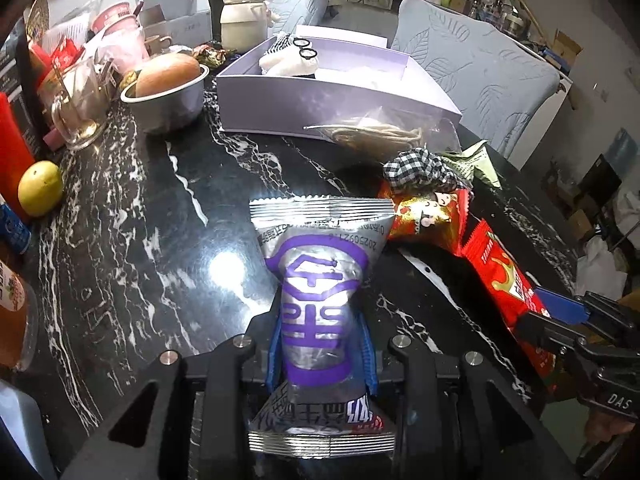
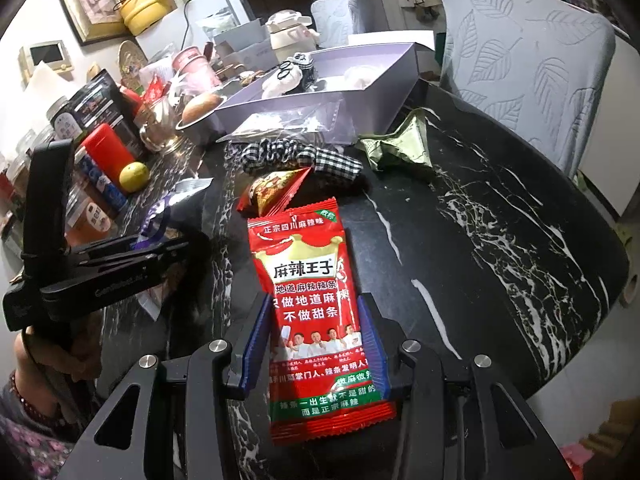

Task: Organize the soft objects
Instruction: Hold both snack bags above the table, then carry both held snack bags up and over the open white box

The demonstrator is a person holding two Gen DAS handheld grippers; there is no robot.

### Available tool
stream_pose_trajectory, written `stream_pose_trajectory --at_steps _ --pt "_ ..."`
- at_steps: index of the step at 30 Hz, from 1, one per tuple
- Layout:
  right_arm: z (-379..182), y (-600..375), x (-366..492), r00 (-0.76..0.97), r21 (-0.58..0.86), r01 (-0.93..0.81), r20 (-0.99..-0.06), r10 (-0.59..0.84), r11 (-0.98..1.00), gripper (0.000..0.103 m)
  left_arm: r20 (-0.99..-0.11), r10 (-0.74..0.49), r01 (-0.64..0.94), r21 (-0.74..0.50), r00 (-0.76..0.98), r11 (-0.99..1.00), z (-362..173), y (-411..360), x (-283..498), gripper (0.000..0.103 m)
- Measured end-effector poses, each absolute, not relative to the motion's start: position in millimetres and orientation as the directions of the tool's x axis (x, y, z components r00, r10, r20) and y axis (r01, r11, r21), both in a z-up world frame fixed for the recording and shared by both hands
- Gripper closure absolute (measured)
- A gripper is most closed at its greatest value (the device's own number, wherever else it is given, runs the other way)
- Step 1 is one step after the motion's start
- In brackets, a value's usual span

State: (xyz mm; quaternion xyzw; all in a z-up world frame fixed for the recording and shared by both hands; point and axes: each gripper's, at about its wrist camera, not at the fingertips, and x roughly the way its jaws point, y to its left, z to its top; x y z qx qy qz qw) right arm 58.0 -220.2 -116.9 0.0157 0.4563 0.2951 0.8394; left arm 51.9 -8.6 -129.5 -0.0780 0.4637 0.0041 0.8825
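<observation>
On the black marble table, left wrist view: my left gripper is clamped as tight as it gets around the waist of the silver-and-purple snack packet, whose crimped ends flare out beyond the blue pads.
Destination: the lavender box sits at the far side of the table, already holding a white plush item; I judge that is where soft things go.
Still loose: a checked fabric scrunchie, a small red-and-gold pouch and a clear bag leaning against the box front.
Right wrist view: my right gripper stands partly closed with its blue pads against both long edges of the red spicy-strip packet, which lies flat, well short of the box.
Grip quality: I judge it a hold, though the packet looks thin and barely pinched.
Risk, left: the puffed foil is slick; a quick swing could let it slide out through the pads.
Risk, right: lifting by the edges may let the flat packet buckle and drop.
Risk, path: the steel bowl and glass jar crowd the left approach; a wide arc could knock them.
Risk, both: the grippers sit close together, so crossing paths could make them collide.
</observation>
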Motion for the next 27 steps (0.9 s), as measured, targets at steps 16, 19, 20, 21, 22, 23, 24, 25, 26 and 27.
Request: stream_pose_trajectory --at_steps 16,19,20,21,22,23,24,25,26,27 --pt "-76 -220 47 0.464 0.316 -0.520 -0.676 0.573 0.794 0.060 -0.731 -0.112 -0.031 -0.179 0.674 0.983 -73 -13 30 0.072" --pt "-61 -217 47 0.483 0.303 -0.535 -0.656 0.580 0.789 0.060 -0.700 -0.112 -0.016 -0.174 0.705 0.985 -58 -13 32 0.072" --pt "-56 -217 47 0.489 0.300 -0.539 -0.650 0.582 0.787 0.060 -0.691 -0.114 -0.012 -0.174 0.714 0.985 -53 -13 33 0.072" --pt "-50 -217 48 0.495 0.296 -0.544 -0.642 0.585 0.785 0.060 -0.679 -0.115 -0.006 -0.173 0.725 0.985 -48 -13 34 0.072" --pt "-46 -216 49 0.501 0.294 -0.547 -0.635 0.588 0.784 0.060 -0.668 -0.113 -0.001 -0.169 0.736 0.986 -42 -13 37 0.072" --pt "-42 -216 50 0.506 0.292 -0.549 -0.629 0.590 0.783 0.060 -0.657 -0.113 0.003 -0.166 0.745 0.986 -37 -12 38 0.072" --pt "-37 -216 52 0.513 0.290 -0.552 -0.621 0.593 0.782 0.060 -0.641 -0.110 0.003 -0.165 0.760 0.986 -30 -11 40 0.072" --pt "-33 -216 54 0.517 0.289 -0.555 -0.615 0.596 0.780 0.060 -0.630 -0.108 0.004 -0.164 0.769 0.986 -26 -10 41 0.072" --pt "-29 -216 56 0.521 0.288 -0.557 -0.610 0.598 0.779 0.060 -0.618 -0.106 0.006 -0.161 0.779 0.987 -21 -10 43 0.072" --pt "-25 -216 57 0.527 0.285 -0.558 -0.603 0.599 0.779 0.060 -0.601 -0.100 0.006 -0.157 0.793 0.988 -14 -8 46 0.072"
